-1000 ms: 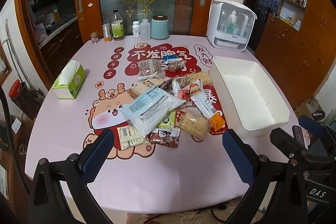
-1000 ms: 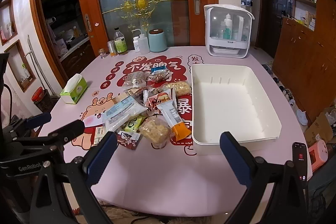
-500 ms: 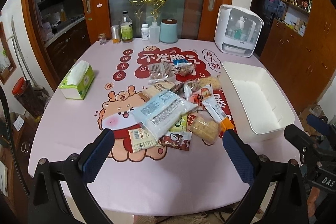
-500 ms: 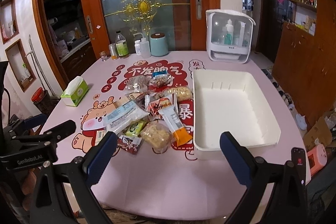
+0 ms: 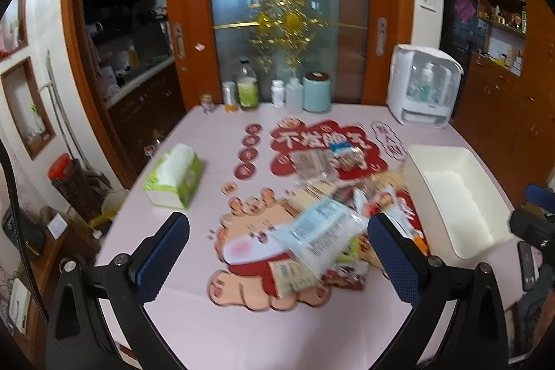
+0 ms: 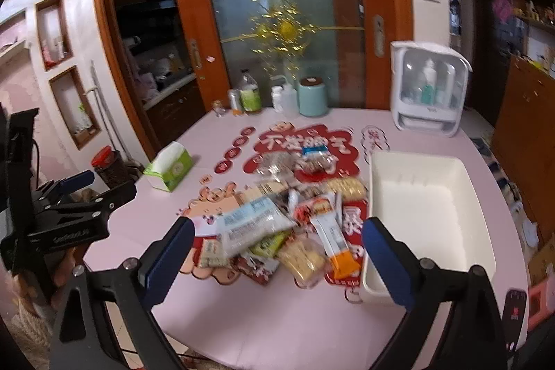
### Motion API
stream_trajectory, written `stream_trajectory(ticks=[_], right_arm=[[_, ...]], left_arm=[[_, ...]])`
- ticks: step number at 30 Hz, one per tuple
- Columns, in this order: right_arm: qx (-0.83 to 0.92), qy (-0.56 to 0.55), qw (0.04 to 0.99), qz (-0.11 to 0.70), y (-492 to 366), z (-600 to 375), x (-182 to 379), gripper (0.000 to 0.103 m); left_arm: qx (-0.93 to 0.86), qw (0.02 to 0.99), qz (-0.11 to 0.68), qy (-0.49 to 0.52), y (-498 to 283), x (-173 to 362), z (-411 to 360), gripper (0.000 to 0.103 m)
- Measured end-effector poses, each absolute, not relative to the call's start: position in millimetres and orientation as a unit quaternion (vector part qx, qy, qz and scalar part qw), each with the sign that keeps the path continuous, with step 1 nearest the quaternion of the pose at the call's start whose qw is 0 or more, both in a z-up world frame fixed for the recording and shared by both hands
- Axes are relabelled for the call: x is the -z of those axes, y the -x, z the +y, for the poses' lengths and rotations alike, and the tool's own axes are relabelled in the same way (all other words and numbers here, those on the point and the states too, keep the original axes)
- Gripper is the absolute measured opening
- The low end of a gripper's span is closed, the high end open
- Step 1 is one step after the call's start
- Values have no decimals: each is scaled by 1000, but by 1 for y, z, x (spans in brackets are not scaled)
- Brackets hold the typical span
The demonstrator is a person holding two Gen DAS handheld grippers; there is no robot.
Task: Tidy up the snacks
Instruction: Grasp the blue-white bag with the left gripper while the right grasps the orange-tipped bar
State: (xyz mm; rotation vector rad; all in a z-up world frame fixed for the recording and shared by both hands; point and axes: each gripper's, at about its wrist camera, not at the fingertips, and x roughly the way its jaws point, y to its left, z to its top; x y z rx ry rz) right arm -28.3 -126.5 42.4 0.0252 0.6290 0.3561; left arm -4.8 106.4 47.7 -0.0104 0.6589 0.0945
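Observation:
A heap of several snack packets [image 5: 326, 210] [image 6: 288, 224] lies in the middle of the pink table, topped by a pale blue-and-white packet [image 5: 317, 233] [image 6: 253, 224]. A white rectangular bin [image 5: 454, 200] [image 6: 430, 217] stands to the right of the heap with nothing in it. My left gripper [image 5: 277, 255] is open above the table's near edge, short of the heap, holding nothing. My right gripper [image 6: 277, 260] is open too, its blue pads either side of the heap's near end and above it. The left gripper [image 6: 69, 200] also shows at the left of the right wrist view.
A green tissue box [image 5: 173, 177] [image 6: 168, 167] sits at the table's left. Bottles and a teal canister [image 5: 317, 91] [image 6: 312, 94] line the far edge, with a white dispenser cabinet [image 5: 423, 85] [image 6: 428, 85] at the far right. Wooden glass doors stand behind the table.
Both grippers have tilted up and shifted, so the table sits lower in view and more of the doors shows. The heap and the bin have not moved. Both stay open.

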Motion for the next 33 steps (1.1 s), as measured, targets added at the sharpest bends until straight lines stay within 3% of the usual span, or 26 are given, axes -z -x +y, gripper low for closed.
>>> stream_trajectory(ticks=[7, 13, 25, 33], right_arm=[[-203, -23, 930, 305, 2, -121, -56, 96], [-224, -68, 901, 365, -41, -117, -22, 95], [-141, -5, 850, 507, -121, -101, 104, 55], [-106, 54, 832, 541, -154, -89, 143, 54]], left_arm=[[-70, 949, 306, 20, -9, -61, 139, 102], [-32, 942, 333, 28, -33, -37, 141, 102], [72, 890, 447, -53, -102, 87, 87, 102], [91, 856, 502, -87, -142, 142, 66, 102]])
